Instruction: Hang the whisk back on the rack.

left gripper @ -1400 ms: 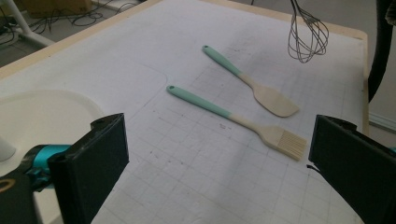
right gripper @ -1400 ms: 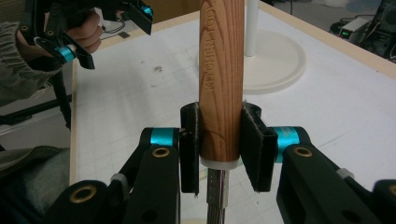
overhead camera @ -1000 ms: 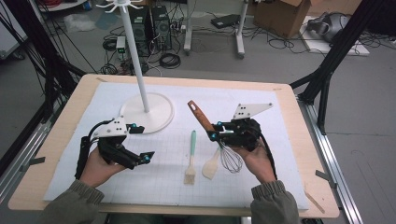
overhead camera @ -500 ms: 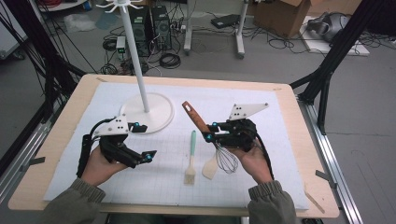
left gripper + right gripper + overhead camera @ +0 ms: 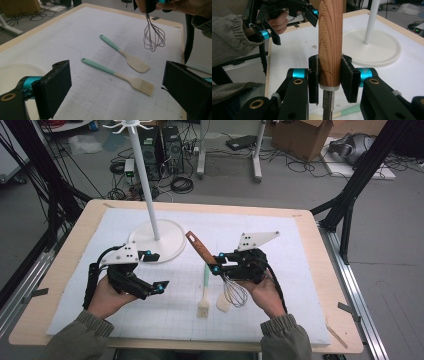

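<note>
While your left hand-held gripper [image 5: 159, 271] waited open and empty over the counter [image 5: 320, 285], you had tilted the whisk [image 5: 220, 272] more upright than a second before, a sign it was bound for the hook stand [image 5: 150, 200]. Your right hand-held gripper [image 5: 329, 80] clamped its wooden handle, wires hanging above the spatula [image 5: 125, 55] and the pastry brush [image 5: 117, 74].

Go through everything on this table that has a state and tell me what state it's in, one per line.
Wooden-handled wire whisk: lifted off the mat, clamped by its handle.
Right claw: shut on the whisk handle.
Left claw: open, holding nothing.
Teal-handled pastry brush: lying flat.
Teal-handled spatula: lying flat.
White hook stand: upright.
</note>
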The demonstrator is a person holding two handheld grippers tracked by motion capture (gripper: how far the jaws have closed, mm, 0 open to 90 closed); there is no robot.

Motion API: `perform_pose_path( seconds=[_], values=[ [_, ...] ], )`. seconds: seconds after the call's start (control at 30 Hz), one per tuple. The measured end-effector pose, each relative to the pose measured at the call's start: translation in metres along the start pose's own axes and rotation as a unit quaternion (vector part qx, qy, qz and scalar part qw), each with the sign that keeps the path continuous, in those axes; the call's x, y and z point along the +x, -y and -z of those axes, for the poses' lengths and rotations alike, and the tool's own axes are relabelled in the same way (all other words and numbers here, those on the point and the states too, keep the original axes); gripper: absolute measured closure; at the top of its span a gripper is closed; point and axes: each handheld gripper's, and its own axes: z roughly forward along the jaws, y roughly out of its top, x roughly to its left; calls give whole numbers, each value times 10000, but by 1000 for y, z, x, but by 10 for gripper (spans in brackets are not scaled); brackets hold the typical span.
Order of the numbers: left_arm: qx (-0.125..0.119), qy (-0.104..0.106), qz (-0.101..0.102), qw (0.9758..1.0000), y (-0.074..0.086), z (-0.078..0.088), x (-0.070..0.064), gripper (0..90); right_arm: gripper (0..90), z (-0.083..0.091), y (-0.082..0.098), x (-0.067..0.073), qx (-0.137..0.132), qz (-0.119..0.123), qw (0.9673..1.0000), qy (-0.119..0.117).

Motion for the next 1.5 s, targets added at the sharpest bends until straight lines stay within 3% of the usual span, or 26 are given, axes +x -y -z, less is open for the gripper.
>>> perform_pose_path(
  seconds=[1.5],
  values=[
    [-108,335,-117,9993,-22,-4,-5,162,704,-26,-10,14,-115,274,9986,-432]
  ],
)
